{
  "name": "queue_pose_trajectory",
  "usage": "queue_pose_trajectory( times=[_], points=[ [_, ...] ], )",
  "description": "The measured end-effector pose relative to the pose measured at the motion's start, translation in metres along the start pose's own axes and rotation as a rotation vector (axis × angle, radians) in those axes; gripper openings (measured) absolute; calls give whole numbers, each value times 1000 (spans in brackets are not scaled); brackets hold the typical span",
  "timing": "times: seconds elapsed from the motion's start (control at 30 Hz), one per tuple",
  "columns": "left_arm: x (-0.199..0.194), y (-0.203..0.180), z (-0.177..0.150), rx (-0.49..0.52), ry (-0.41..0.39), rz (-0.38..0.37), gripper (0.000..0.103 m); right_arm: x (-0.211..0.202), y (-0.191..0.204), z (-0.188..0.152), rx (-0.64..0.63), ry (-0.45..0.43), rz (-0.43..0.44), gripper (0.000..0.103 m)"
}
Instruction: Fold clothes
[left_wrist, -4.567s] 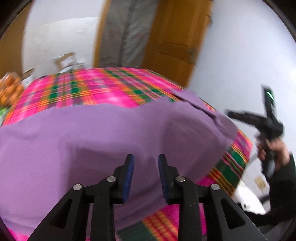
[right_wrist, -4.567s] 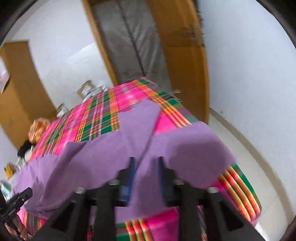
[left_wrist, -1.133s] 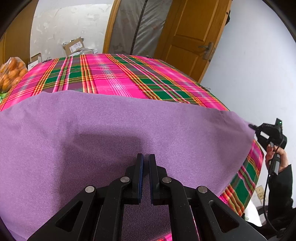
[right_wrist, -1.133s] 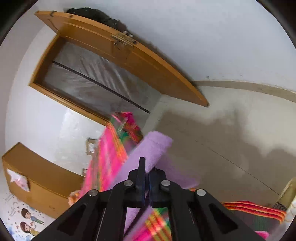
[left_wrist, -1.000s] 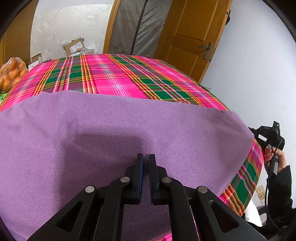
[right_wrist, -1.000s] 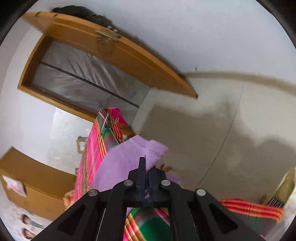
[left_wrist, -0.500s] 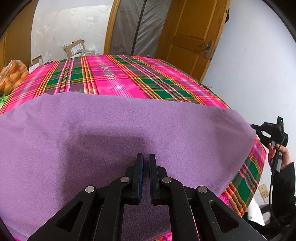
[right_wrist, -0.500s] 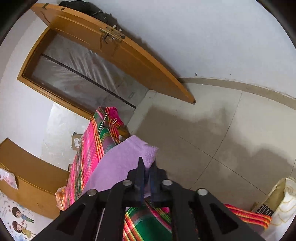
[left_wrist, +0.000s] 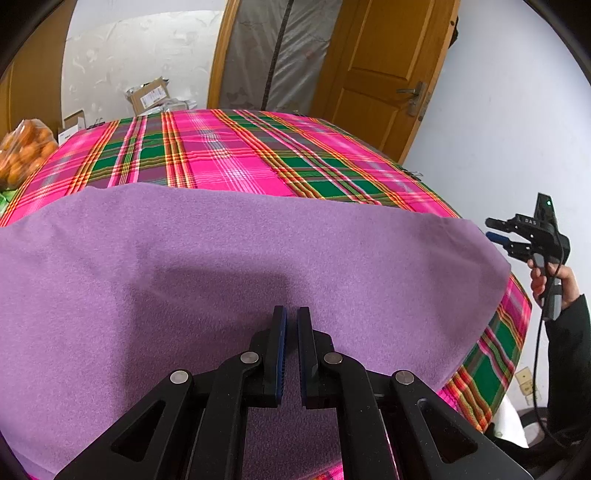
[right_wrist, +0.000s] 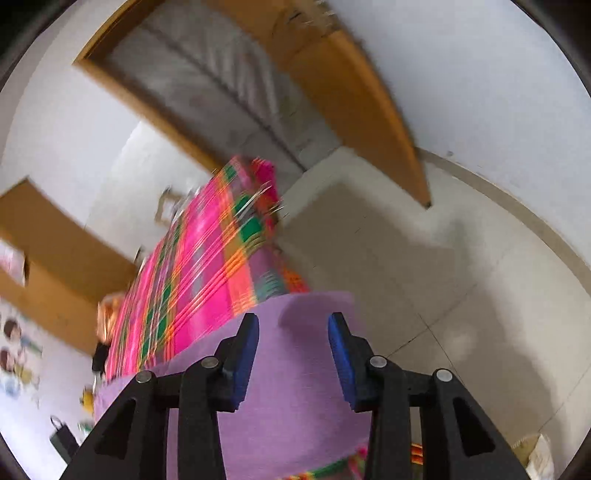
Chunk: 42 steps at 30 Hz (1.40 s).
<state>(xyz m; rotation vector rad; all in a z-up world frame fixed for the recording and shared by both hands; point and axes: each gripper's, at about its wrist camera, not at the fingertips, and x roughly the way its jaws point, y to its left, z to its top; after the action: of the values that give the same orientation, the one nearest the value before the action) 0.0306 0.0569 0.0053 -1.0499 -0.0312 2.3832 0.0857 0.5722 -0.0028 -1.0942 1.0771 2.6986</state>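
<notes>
Change: right gripper (right_wrist: 292, 328) has let go of the cloth corner — jaws just opening, now spread, nothing pinched.
Left gripper (left_wrist: 291, 332): jaws pressed together over the cloth.
Purple cloth (left_wrist: 221, 266): fuzzy fleece, flat, long axis crosswise on the plaid tablecloth (left_wrist: 229, 155) — near edge.

The left gripper (left_wrist: 290, 325) has its fingers pinched together; the right gripper (right_wrist: 292, 328) has just been opening, nothing pressed between.

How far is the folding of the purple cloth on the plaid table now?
Done: the purple fleece cloth lies spread flat over the near part of the pink and green plaid tablecloth. In hand: the left gripper is shut on its near edge; the right gripper has just opened its jaws, clear of the corner. Left: no crease or neat folded stack shows yet.
</notes>
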Motion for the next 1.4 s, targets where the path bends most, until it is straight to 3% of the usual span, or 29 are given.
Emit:
queue_pose_trajectory(
  times=[0.13,0.23,0.3,0.47,0.57,0.6,0.67,0.77,0.87,0.93,0.97,1.07,1.13,1.23,1.4],
  points=[
    [0,0,0,-1,0,-1,5,10,29,-7,-112,14,-99,41],
    [0,1,1,-3,-1,-2,5,6,57,-16,-182,-14,-92,41],
    [0,1,1,-5,-1,-4,5,8,81,-29,-243,-18,-48,41],
    [0,1,1,-11,-3,-8,5,39,142,-61,-340,97,115,40],
    [-1,2,0,-14,-4,-12,5,60,159,-69,-346,163,150,39],
    [-1,3,0,-14,-5,-14,5,66,158,-68,-332,178,139,38],
    [-2,3,-1,-17,-6,-17,5,72,146,-60,-276,178,105,12],
    [-2,5,-1,-24,-7,-26,5,57,97,-31,-122,80,50,2],
    [-1,5,0,-29,-5,-34,5,26,36,-14,58,-31,10,0],
    [0,6,0,-29,-5,-35,5,4,16,-12,108,-103,-62,1],
    [0,6,0,-30,-5,-36,5,-6,16,-15,106,-135,-62,11],
    [1,6,1,-29,-4,-33,5,-35,21,-30,81,-225,-29,16],
    [0,5,1,-24,-5,-27,5,-39,42,-45,3,-215,13,18],
    [0,4,0,-19,-6,-20,5,-23,82,-80,-148,-127,53,18],
    [-2,-1,-1,3,-7,8,5,2,132,-136,-370,-73,34,18]
  ],
)
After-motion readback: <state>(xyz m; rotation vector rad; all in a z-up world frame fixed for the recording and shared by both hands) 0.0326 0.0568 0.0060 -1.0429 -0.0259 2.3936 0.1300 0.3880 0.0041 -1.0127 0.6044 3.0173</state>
